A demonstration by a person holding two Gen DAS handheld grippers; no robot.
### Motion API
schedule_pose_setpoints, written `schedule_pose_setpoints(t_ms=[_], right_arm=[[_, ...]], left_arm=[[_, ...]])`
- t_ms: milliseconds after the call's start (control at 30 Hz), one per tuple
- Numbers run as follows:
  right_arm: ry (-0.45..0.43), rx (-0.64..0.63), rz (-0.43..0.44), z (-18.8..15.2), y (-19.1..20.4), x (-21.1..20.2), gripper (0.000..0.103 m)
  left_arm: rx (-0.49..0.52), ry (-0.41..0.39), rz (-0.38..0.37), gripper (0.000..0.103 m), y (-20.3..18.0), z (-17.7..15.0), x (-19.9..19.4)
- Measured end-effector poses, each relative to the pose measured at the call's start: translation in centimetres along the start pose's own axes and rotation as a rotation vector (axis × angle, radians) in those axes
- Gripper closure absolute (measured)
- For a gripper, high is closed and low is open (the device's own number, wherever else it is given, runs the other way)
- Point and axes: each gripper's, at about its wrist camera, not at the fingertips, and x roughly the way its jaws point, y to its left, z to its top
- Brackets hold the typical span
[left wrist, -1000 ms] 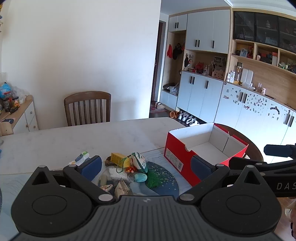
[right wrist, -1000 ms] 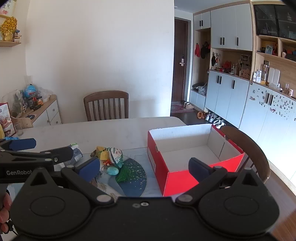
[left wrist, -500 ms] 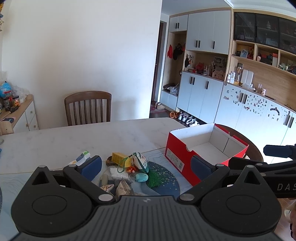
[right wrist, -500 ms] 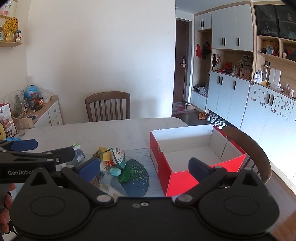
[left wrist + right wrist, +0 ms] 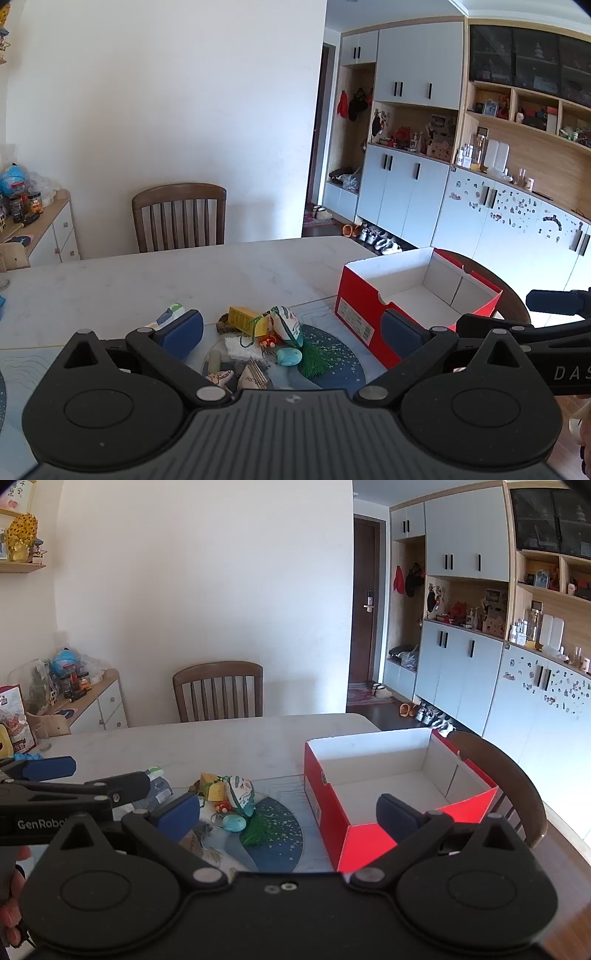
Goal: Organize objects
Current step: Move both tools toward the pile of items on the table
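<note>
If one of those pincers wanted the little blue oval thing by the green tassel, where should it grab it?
Probably across its narrow middle, coming down from above. The blue oval lies flat on the round mat, its long axis side to side, with the green tassel tight on its right. The open left gripper is nearest.

- The shoebox (image 5: 325,805) is showing red outside, white inside.
- The round placemat (image 5: 343,363) is showing dark blue with pale speckles.
- The tassel (image 5: 314,360) is showing green.
- The small box (image 5: 245,319) is showing yellow.

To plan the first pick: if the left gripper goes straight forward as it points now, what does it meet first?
Probably the pile of small things on the table, framed between the open left gripper fingers; depth is unclear.
</note>
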Motion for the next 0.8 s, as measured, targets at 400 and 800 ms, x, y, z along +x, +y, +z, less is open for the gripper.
schedule_pose_setpoints(t_ms=[400,800], right_arm=[[0.027,-0.027,0.05,0.2,1.0,1.7,0.002],[0.122,-0.065,0.163,0.2,3.0,6.4,0.005]], left_arm=[[-0.057,0.037,-0.005,0.0,2.5,-0.2,1.4],[-0.053,0.111,0.037,0.0,7.2,-2.8,6.2]])
